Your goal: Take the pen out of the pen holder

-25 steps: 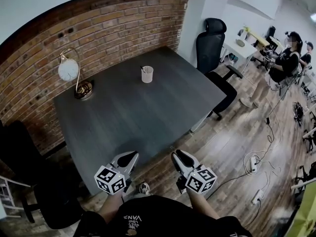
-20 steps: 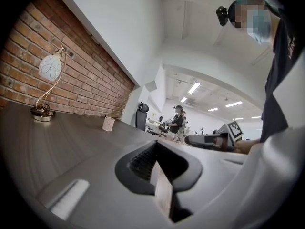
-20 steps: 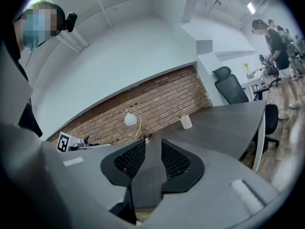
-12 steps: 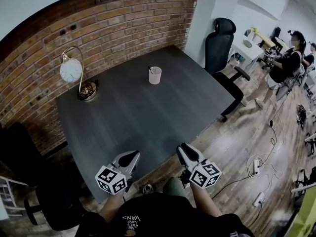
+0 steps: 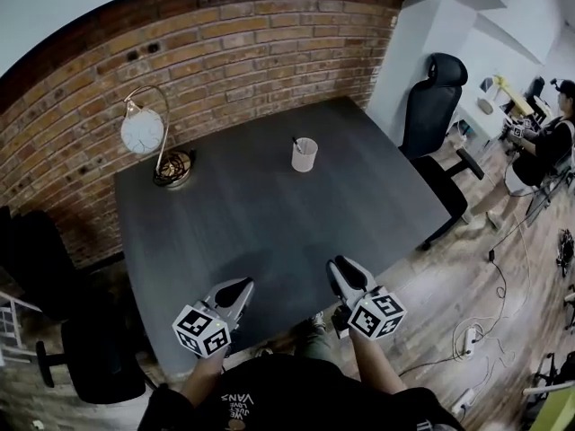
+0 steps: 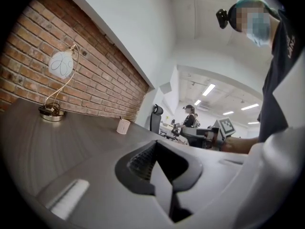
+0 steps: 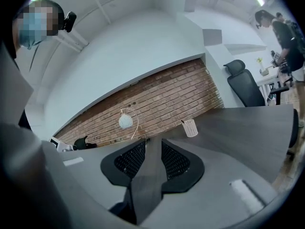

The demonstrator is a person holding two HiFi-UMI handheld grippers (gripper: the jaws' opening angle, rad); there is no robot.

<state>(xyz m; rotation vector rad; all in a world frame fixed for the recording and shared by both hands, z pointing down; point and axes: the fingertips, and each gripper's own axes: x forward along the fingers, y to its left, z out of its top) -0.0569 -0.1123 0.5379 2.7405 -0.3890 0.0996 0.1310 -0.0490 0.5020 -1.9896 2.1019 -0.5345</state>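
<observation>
A white mesh pen holder stands toward the far side of the dark grey table, with a dark pen sticking out of its top. Both grippers hover at the table's near edge, far from the holder. My left gripper is shut with nothing in it, and so is my right gripper. The left gripper view shows the pen holder small and distant beyond the closed jaws. In the right gripper view the pen holder sits past the jaws, to the right.
A curved desk lamp with a white globe stands at the table's far left by the brick wall. One black office chair is at the table's right, another at the left. A person sits far right. Cables lie on the wood floor.
The head view has swung, so the table and pen holder now sit further right and lower in frame. Both grippers stay shut at the near edge.
</observation>
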